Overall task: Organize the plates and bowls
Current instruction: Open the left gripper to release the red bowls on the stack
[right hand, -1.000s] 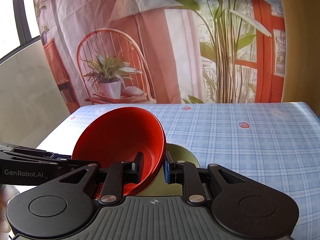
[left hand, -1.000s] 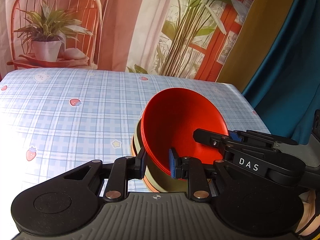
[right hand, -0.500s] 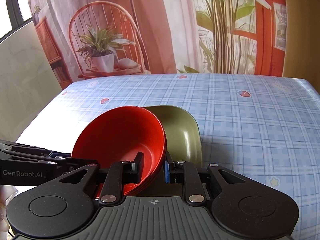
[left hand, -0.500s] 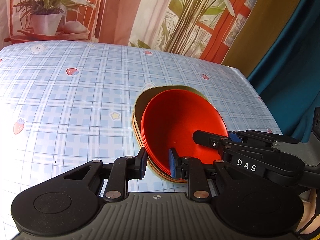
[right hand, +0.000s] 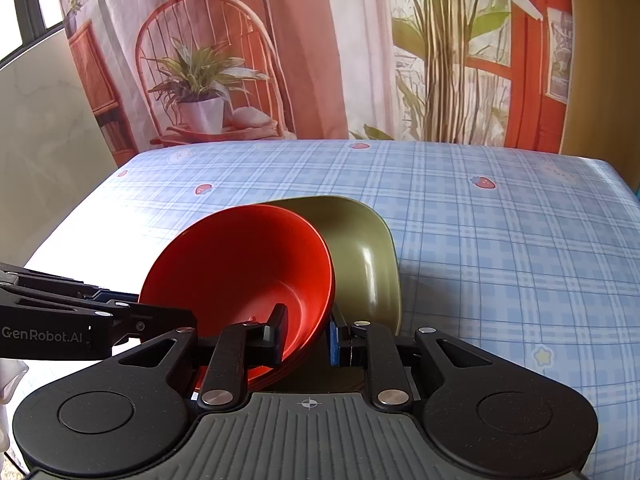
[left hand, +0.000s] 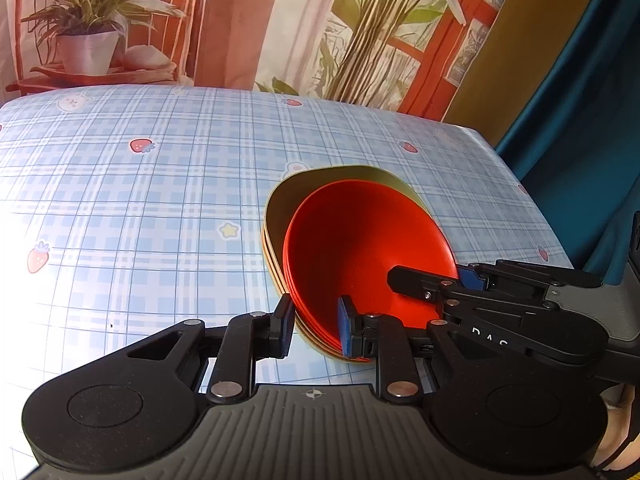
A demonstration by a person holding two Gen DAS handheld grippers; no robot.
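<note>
Both my claws, left gripper [left hand: 313,326] and right gripper [right hand: 306,334], clench the red bowls [left hand: 360,248], now lowered into the olive plate [right hand: 360,240]; nesting nearly done.

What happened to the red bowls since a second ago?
Both claws lowered the red bowls, tilted up a second ago, into the green dish on the table. The left claw and right claw still pinch the bowls' rim from opposite sides.

Both wrist views look forward, close and low over the tabletop [left hand: 160,200], sharing the stacked red bowls [left hand: 360,248] [right hand: 240,264] from opposite sides.
</note>
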